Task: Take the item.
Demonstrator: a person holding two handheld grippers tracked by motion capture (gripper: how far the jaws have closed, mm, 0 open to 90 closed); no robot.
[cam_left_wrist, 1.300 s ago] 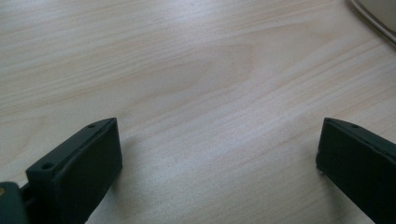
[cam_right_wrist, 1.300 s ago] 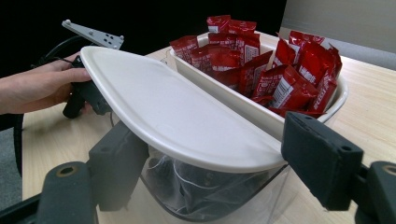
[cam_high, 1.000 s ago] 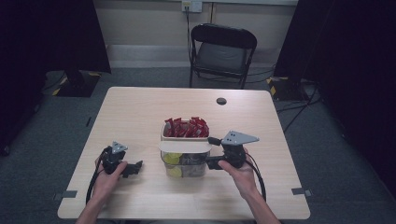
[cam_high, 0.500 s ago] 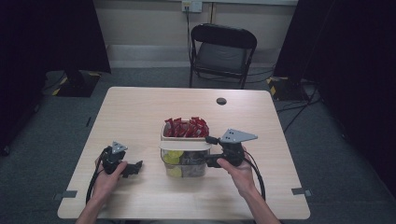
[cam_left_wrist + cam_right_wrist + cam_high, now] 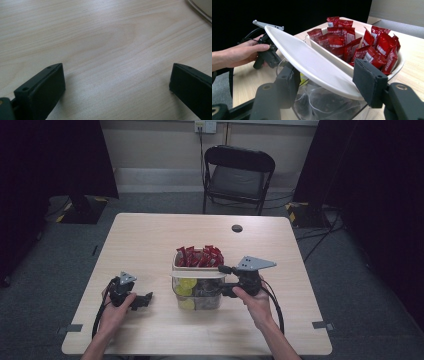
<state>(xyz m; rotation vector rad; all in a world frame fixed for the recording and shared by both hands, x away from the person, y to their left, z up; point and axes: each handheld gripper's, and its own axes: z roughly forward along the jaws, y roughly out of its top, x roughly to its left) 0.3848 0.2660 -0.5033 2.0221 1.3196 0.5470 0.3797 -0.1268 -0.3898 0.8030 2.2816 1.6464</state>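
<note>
the right gripper (image 5: 226, 281) has its jaws open around the thin white plastic lid (image 5: 312, 67); it looks light, stiff and slippery, so hold its near edge. the left gripper (image 5: 145, 300) rests open on the tabletop (image 5: 150, 240).

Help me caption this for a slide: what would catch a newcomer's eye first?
The red packets packed upright in the far half of the white container at mid-table stand out first. Next, the right gripper, jaws around the white lid tilted over the clear near half. The left gripper rests open on the table.
</note>
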